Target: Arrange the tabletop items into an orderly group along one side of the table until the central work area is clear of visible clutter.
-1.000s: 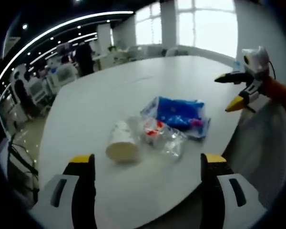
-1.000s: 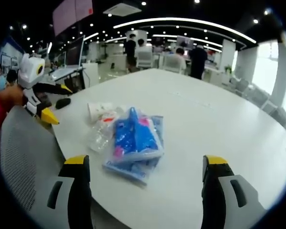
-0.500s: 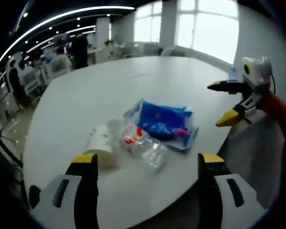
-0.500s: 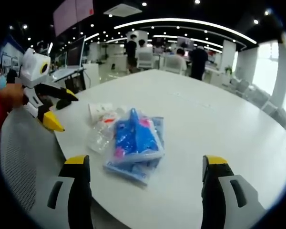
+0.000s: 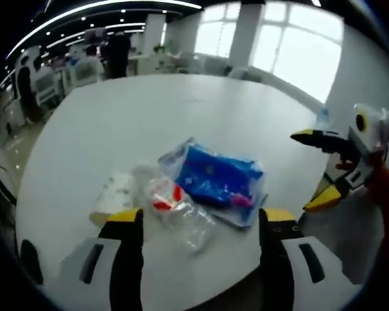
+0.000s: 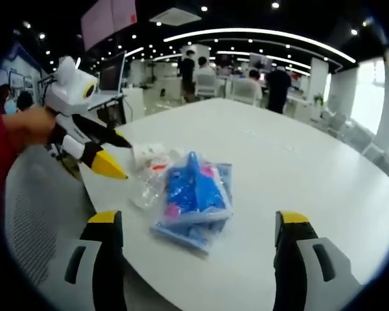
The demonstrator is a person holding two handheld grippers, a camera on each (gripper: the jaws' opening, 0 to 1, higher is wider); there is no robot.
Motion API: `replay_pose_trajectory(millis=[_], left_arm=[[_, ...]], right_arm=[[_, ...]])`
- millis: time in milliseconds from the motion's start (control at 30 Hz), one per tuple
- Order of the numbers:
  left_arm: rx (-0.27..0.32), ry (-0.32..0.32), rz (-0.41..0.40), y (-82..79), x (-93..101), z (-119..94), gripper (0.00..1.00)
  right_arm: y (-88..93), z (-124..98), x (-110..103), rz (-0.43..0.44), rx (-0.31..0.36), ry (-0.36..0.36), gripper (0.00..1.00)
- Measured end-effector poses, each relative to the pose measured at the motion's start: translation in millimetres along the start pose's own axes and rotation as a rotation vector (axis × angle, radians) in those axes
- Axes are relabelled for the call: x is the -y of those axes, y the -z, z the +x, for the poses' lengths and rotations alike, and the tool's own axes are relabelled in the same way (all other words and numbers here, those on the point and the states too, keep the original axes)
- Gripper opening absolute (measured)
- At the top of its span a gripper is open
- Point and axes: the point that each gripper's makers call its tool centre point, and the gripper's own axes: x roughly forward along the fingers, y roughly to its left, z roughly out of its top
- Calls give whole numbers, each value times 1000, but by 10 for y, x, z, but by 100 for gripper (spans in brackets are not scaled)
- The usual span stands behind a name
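- Both grippers stood with jaws spread and nothing between them: the left gripper (image 5: 200, 223) hung low over the near table edge, and the right gripper (image 6: 198, 223) hung over the same edge from the other side.
- Seen from the right gripper view, the left gripper's yellow tips pointed at the small cluster of items and were near them, apparently not touching.
- On the white table (image 5: 149, 110), a blue plastic packet (image 5: 217, 178) lay partly over a clear plastic bag (image 5: 178, 207) with red marks; a white paper cup (image 5: 113, 194) lay on its side just beside the bag.
- All three items sat close together near the table edge, touching or overlapping.
- Judged progress: the central area already looked bare, but the heap was loose and untidy, so nothing counted as arranged yet.
- Remaining work, as judged: separate the overlapped packet and bag, stand or align the cup, and set all three in a neat row along the edge.
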Motion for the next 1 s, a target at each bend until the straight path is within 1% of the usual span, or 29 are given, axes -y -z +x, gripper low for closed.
replay_pose_trajectory(millis=[67,200,233,433,533,700,800,1000], left_arm=[[-7,-9,-31,11,-9,47,66],[-29,-25,-57,34,-32,137,61],[-43,-37,-65,50,-50,168,61],[-62,-75,-81,68,-115,288,60],[-74,-97,-108,80,-164,349,57],[-77,-131,-134,89,-235,426,54],[-76,-140,-145,91,-262,457,53],[-75,-168,-181,89,-351,505,53]], right_arm=[[-12,2,-24,-1,6,-13,96],[-15,18,-80,-4,7,-38,96],[-16,26,-95,-4,8,-46,96],[-21,38,-158,-8,9,-72,95],[-25,42,-177,-9,10,-81,95],[-33,41,-190,-11,13,-89,95],[-34,44,-194,-11,14,-93,95],[-33,54,-204,-17,13,-97,94]])
